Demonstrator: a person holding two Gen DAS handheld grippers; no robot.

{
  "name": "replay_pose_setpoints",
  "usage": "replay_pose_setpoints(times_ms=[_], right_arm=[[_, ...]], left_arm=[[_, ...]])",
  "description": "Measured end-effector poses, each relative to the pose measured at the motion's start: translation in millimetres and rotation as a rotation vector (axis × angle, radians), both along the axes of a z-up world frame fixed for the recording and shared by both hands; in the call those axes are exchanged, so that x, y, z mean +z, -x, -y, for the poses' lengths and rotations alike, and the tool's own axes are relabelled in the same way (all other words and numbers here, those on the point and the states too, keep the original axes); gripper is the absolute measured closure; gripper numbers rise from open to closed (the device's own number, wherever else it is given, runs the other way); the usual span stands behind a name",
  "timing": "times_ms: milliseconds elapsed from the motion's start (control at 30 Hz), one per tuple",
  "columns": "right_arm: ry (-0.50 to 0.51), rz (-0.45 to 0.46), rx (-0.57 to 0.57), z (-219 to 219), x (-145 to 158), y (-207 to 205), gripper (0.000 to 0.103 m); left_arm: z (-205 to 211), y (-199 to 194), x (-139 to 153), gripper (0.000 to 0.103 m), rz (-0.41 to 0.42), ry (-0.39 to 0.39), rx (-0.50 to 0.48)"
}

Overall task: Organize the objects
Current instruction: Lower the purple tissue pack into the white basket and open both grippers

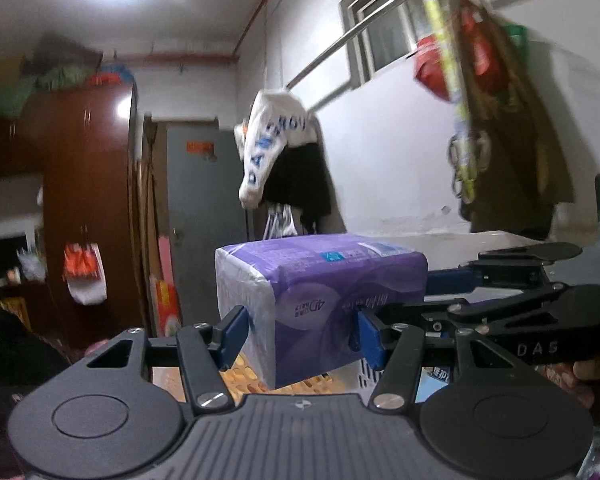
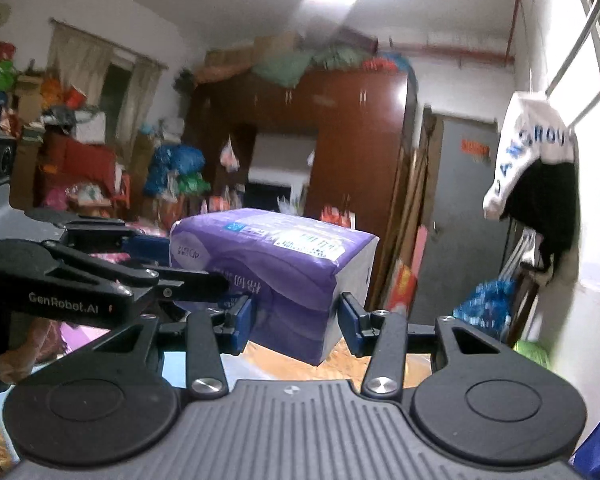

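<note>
Item: purple tissue pack [image 1: 320, 300], soft film-wrapped block, held in mid-air between my two tools, well above the orange-patterned floor.

Risk, largest first. I judged a drop the main hazard: the pack hung on two pinches only, with nothing beneath it. If my hands drifted apart or out of step, the block could twist and slide out of one grip. Second, the wrap was slick and the contents compressible, so a loosening squeeze could let it creep. Third, the hanging white garment [image 1: 272, 140] and metal rail [image 1: 332, 48] stood beyond the pack; I could not tell how near, but a careless swing might snag them.

Grips. Left gripper [image 1: 300, 332]: blue pads pressed into the pack's near end, jaws at mid width, holding. Right gripper [image 2: 294, 320]: likewise clamped on the pack's other end, slightly narrower.

Appearance. Purple wrap with pale swirls, white gusseted end, printed label on top, text upside down. Film dimpled at the pads; otherwise square and undamaged.
</note>
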State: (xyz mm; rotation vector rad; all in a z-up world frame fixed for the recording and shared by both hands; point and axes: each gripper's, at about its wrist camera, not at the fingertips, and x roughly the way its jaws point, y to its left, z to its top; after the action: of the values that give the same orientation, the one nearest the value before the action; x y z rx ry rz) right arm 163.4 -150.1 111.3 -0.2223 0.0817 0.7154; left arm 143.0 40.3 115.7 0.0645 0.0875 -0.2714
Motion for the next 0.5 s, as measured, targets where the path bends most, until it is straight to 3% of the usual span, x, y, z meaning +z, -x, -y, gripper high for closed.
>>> replay_pose_setpoints(times_ms=[233,367,433,467,500], right_arm=[[0.091,-0.214,-0.068,-17.0,-34.4,-77.9,0.054],[0.130,-0.275,-0.084,-28.2,-51.9,-92.2,0.054],[0.138,-0.285,-0.087,-25.6,-52.6,-90.4,0.052],[0.124,-0.259,-0.102,-21.1,-50.0,-83.6,0.037],[0.099,-0.225,-0.118,-13.0,-46.1,-75.3,0.009]], left_arm=[[-4.4,-96.8,-28.2,0.042,-0.269,0.038,-0.019],[-3.1,-112.5,-42.8,0.043,-0.326,0.021,0.014],[-7.6,-107.2,-42.7,0.041,-0.289,0.024,0.025],[-9.0,-101.4,-39.5,0.030,-0.255,0.035,0.032],[-13.9,-88.7,-38.0,0.009,-0.211,0.050,0.042]])
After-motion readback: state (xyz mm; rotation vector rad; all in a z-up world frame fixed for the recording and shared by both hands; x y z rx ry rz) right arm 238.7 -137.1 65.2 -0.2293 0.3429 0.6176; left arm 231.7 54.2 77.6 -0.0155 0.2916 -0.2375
